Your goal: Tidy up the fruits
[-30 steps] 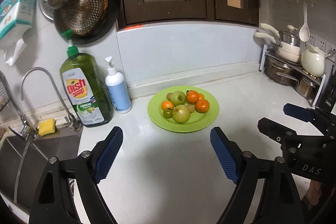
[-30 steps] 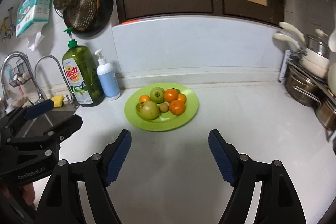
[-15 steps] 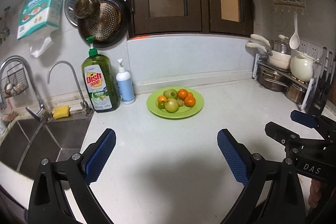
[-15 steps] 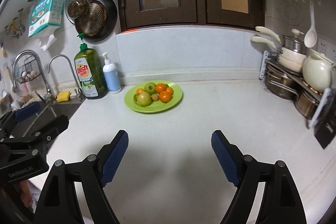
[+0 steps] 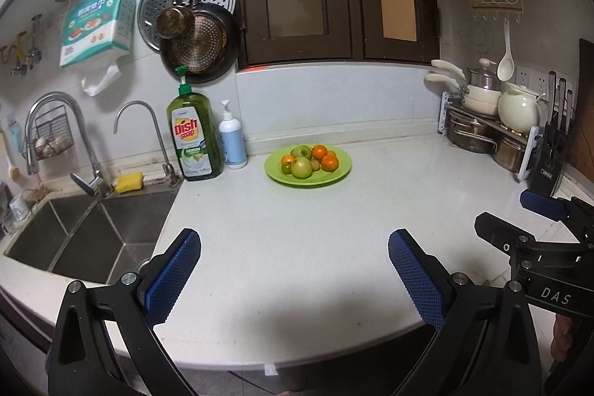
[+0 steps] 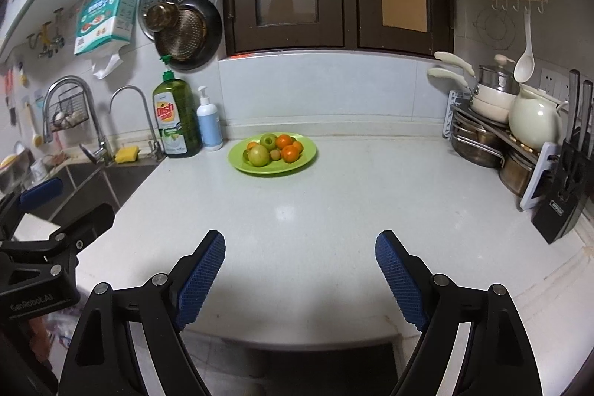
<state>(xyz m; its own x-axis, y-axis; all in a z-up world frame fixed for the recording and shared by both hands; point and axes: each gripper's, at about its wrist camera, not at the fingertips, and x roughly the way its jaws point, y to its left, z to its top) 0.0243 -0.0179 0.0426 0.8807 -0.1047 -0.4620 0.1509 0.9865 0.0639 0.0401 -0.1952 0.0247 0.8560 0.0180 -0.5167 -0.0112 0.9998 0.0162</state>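
Observation:
A green plate sits at the back of the white counter, holding green apples, several oranges and a small kiwi. My left gripper is open and empty, held over the counter's front edge, far from the plate. My right gripper is open and empty, also at the front edge. The right gripper shows at the right of the left wrist view; the left gripper shows at the left of the right wrist view.
A dish soap bottle and a pump bottle stand left of the plate. A sink with taps lies at the left. A pot rack, jug and knife block stand at the right. Pans hang on the wall.
Both grippers have pulled back from the plate to the counter's front edge. The plate and fruit look smaller and farther. Both stay open.

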